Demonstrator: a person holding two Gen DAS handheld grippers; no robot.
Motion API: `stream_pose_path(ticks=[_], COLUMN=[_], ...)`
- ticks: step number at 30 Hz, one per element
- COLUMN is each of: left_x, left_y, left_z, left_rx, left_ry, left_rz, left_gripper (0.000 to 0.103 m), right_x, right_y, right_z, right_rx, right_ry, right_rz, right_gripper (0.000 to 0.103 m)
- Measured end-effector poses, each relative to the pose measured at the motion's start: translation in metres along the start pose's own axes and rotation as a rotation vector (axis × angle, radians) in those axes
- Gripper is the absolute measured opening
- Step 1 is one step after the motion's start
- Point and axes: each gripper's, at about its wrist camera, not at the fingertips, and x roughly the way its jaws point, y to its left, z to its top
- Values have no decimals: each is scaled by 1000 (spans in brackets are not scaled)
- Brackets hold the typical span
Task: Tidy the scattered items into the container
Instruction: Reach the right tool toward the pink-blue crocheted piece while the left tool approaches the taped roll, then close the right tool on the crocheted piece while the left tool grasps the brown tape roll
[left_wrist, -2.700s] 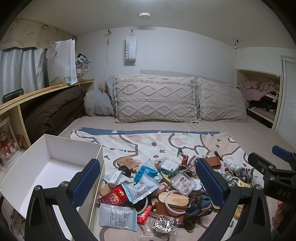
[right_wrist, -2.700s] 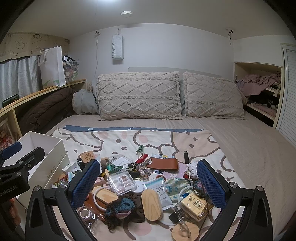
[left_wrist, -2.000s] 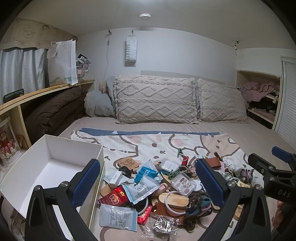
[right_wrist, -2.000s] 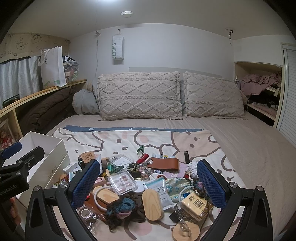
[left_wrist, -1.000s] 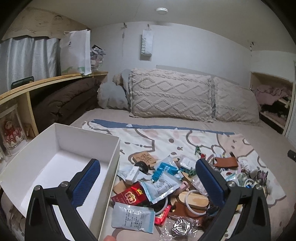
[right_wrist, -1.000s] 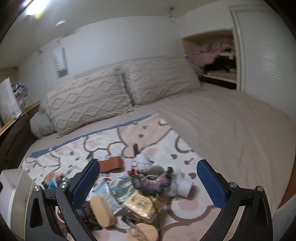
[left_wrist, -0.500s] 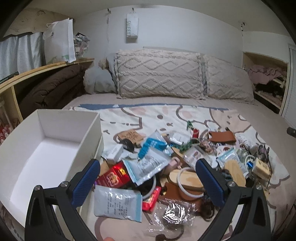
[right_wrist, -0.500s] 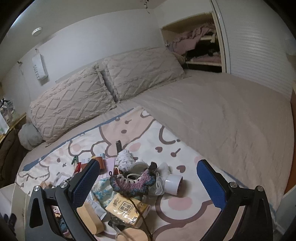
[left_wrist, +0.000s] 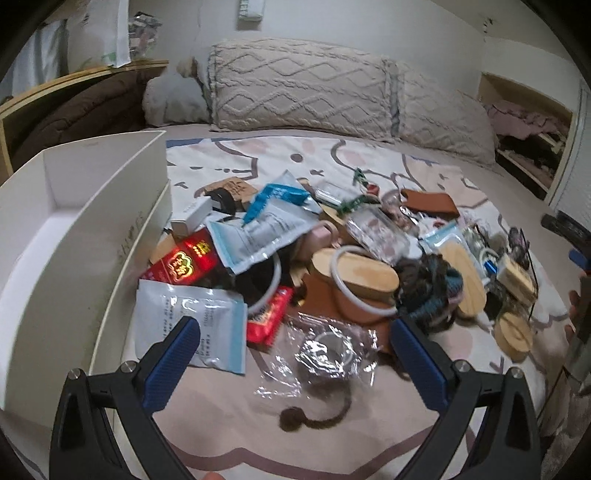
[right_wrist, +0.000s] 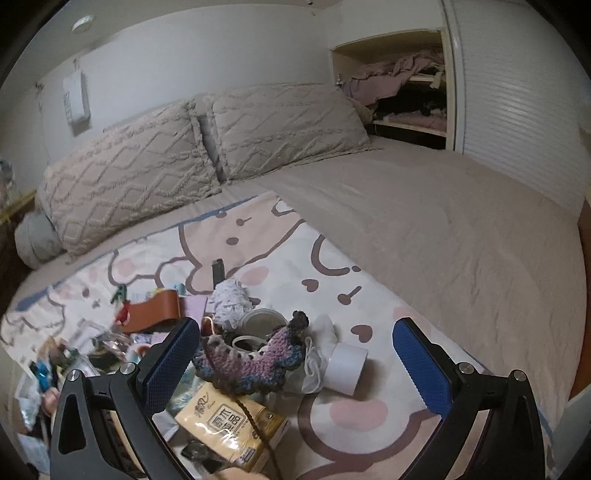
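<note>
Scattered items lay heaped on the cartoon-print blanket, none yet in the white box, which sat empty at the pile's left edge, touching it. Nearest the left gripper was a clear crinkly wrapper, lying between its spread jaws and just ahead of the tips; a white-and-blue sachet lay by the left jaw, partly under its tip in that view. A red packet and wooden oval pieces with a white ring sat further in. The left gripper was wide apart, holding nothing.

Right gripper was also spread wide and empty, hovering over the pile's far right end. A purple crocheted piece lay between its jaws, closer to the left one, with a white tape roll just beside it and a yellow tissue pack under the near edge.

Judged step: approach for a first pick. The wrapper looked slippery and thin, so the jaws should probably come down low and pinch a bunched fold, not the flat film. The crocheted piece looked soft, so a centre grab seemed safest; a brown cord crossing the tissue pack might drag along with it
</note>
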Motion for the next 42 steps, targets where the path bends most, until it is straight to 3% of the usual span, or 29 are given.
stream_pose_path(ticks=[5,9,18,23,30,32,36,38,42], left_x=[8,18,31,33,35,34,34,34,32], left_y=[-6,-8,-6,-6,-6,-7,-8,-7,-9], left_z=[-9,-18,-26,-26,-26,-26,-26,-26,-25], left_rx=[17,59,-19,-47,-62,-55,-48,-50,-45], left_ry=[26,63,126,157,172,158,151,148,144], left_rz=[-1,16,-115,-123,-133,-126,-122,-126,-151], left_gripper=[103,103,103,103,103,103,103,103,101], right_x=[13,20,38,50,58,59,59,56,36], right_y=[9,17,28,31,28,28,29,28,18], right_z=[-7,-11,-15,-20,-22,-23,-24,-22,-11], right_rx=[-51,-111,-150,-165,-154,-159,-165,-148,-69], right_ry=[12,22,95,136,166,176,175,164,92], right_rz=[24,97,88,99,102,110,147,166,223], right_gripper=[103,103,103,102,71,54,33,17,15])
